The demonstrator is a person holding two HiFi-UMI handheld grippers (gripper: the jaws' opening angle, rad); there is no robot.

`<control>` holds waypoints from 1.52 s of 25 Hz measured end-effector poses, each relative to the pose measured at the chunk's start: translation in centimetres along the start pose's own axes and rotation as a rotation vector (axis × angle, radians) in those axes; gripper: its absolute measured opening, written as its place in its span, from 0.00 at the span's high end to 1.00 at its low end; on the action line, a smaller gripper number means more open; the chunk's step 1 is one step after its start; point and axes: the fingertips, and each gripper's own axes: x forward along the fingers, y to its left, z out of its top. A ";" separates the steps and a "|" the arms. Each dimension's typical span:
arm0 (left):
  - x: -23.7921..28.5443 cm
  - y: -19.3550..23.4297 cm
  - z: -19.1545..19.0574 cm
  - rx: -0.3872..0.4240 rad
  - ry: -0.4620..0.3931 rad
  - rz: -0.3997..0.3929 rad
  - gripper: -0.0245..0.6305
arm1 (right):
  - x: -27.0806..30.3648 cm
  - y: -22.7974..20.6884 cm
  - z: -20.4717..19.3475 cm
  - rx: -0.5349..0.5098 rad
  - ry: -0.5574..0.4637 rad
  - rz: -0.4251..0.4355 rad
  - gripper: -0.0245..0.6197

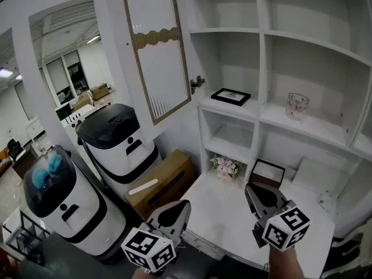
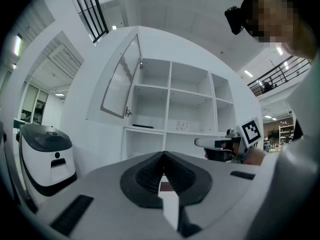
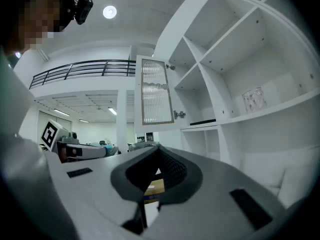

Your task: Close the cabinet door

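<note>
The cabinet door (image 1: 156,51), wood-framed with ribbed glass, stands swung open to the left of the white shelf unit (image 1: 261,36). Its small metal handle (image 1: 196,83) sits at the lower right corner. The door also shows in the left gripper view (image 2: 120,84) and the right gripper view (image 3: 156,91). My left gripper (image 1: 177,209) is low at the bottom centre, shut and holding nothing. My right gripper (image 1: 256,193) hovers beside it to the right, shut and likewise holding nothing. Both point level toward the shelves, well below and short of the door.
A black picture frame (image 1: 231,96) and a glass cup (image 1: 297,105) rest on shelves. Flowers (image 1: 225,167) and a dark box (image 1: 266,173) sit on the white counter (image 1: 221,225). Two white-and-black machines (image 1: 119,144) (image 1: 64,202) and a cardboard box (image 1: 165,182) stand left.
</note>
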 end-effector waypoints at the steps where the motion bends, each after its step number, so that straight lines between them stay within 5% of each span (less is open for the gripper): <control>1: 0.0 0.0 0.0 -0.001 -0.001 0.000 0.96 | 0.0 0.0 -0.1 0.000 0.000 0.001 0.95; 23: -0.2 0.8 -0.7 -0.018 0.006 0.029 0.96 | 1.9 0.8 -1.0 0.034 0.024 0.067 0.95; 38: -2.7 2.9 -0.2 -0.023 -0.008 0.123 0.96 | 6.7 5.0 -0.1 0.028 0.015 0.213 0.95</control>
